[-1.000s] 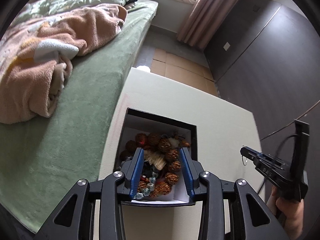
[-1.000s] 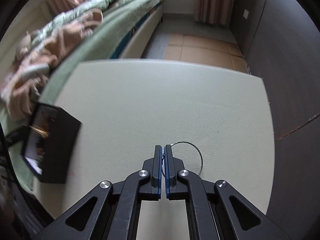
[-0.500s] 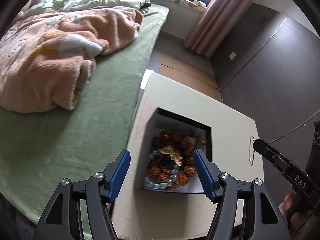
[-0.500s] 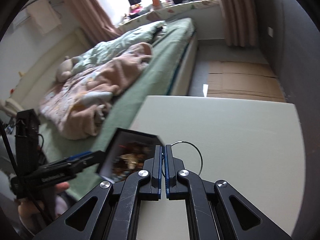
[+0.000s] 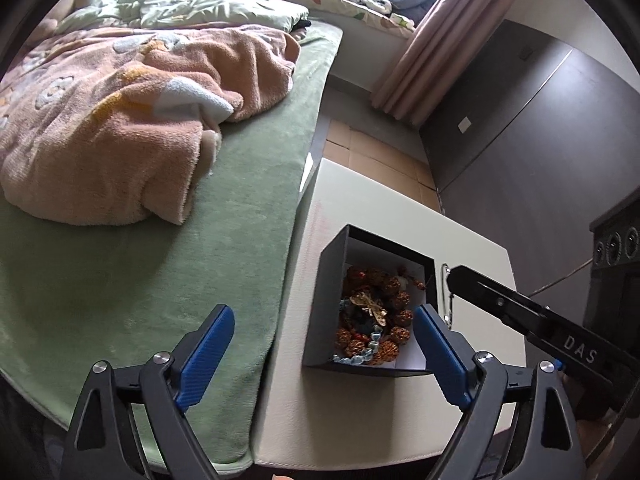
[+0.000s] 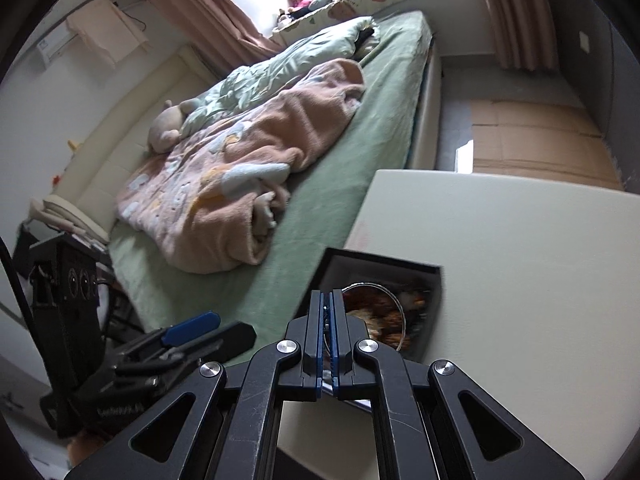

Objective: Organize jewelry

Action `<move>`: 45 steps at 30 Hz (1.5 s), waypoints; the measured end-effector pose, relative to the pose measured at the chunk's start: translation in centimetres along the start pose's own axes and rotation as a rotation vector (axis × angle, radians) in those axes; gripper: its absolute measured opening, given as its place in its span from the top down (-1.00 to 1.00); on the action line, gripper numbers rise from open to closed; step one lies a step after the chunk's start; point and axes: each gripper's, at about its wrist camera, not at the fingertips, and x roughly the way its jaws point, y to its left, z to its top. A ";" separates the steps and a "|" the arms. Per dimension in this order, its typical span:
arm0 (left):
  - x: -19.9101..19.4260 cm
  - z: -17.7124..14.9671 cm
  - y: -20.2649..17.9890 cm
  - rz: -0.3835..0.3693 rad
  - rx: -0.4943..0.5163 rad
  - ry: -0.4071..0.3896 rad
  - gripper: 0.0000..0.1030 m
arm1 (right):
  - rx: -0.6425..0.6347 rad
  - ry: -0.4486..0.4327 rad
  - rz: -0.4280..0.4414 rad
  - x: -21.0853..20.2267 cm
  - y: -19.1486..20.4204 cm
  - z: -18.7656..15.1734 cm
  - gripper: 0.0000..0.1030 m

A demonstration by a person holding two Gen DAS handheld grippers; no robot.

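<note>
A black open box (image 5: 330, 280) with a white lining stands at the left edge of the pale table (image 5: 360, 408). It holds brown bead bracelets, blue beads and a gold piece (image 5: 370, 306). My left gripper (image 5: 324, 356) is open wide and empty, pulled back from the box. My right gripper (image 6: 328, 300) is shut on a thin silver wire bangle (image 6: 394, 300) and holds it over the box (image 6: 437, 292). In the left wrist view the bangle (image 5: 445, 288) hangs at the right gripper's tip, beside the box's right wall.
A bed with a green sheet (image 5: 160, 272) and a crumpled pink blanket (image 5: 120, 128) lies right against the table's left side. A dark cabinet wall (image 5: 540, 128) stands to the right. Cardboard covers the floor (image 6: 532, 140) beyond the table.
My right gripper lifted the wire bangle off the table and carried it left, over the box. My left gripper opened wide and pulled back from the box.
</note>
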 end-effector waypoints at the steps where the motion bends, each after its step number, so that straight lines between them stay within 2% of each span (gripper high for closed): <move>1: -0.2 0.1 0.4 0.005 -0.005 -0.003 -0.78 | 0.006 0.004 0.011 0.3 0.1 0.0 0.93; 4: -1.0 0.2 1.5 0.011 -0.023 -0.019 -0.82 | 0.004 0.029 0.035 1.2 0.7 0.2 0.91; 6: -1.5 0.2 2.0 0.010 -0.029 -0.027 -0.91 | -0.021 0.049 0.033 1.4 1.3 0.2 0.57; 8: -2.0 0.1 2.2 0.000 -0.034 -0.033 -0.95 | -0.019 0.035 0.038 1.0 1.2 0.1 -0.80; 9: -2.3 0.1 2.1 -0.005 -0.033 -0.036 -0.96 | -0.018 0.013 0.019 0.4 1.1 0.0 -0.95; 13: -3.4 -0.1 1.4 -0.038 -0.024 -0.057 -0.96 | 0.027 -0.051 -0.004 -2.4 -0.2 -0.9 -0.96; 16: -4.4 -0.7 0.6 -0.066 -0.016 -0.068 -0.97 | 0.029 -0.089 -0.083 -4.8 -0.6 -1.9 -0.96; 19: -5.4 -1.5 -0.4 -0.084 0.009 -0.076 -0.97 | 0.049 -0.127 -0.121 -7.5 -1.1 -2.9 -0.96; 27: -9.0 -3.7 -3.9 -0.110 0.108 -0.111 -0.97 | 0.131 -0.150 -0.196 -12.4 -2.6 -6.8 -0.97; 35: -13.6 -6.5 -6.5 -0.086 0.231 -0.200 -0.99 | 0.099 -0.207 -0.291 -17.5 -0.8 -10.4 -1.00; 45: -19.1 -10.4 -7.3 0.002 0.357 -0.291 -0.99 | 0.030 -0.270 -0.386 -21.2 3.7 -14.0 -1.00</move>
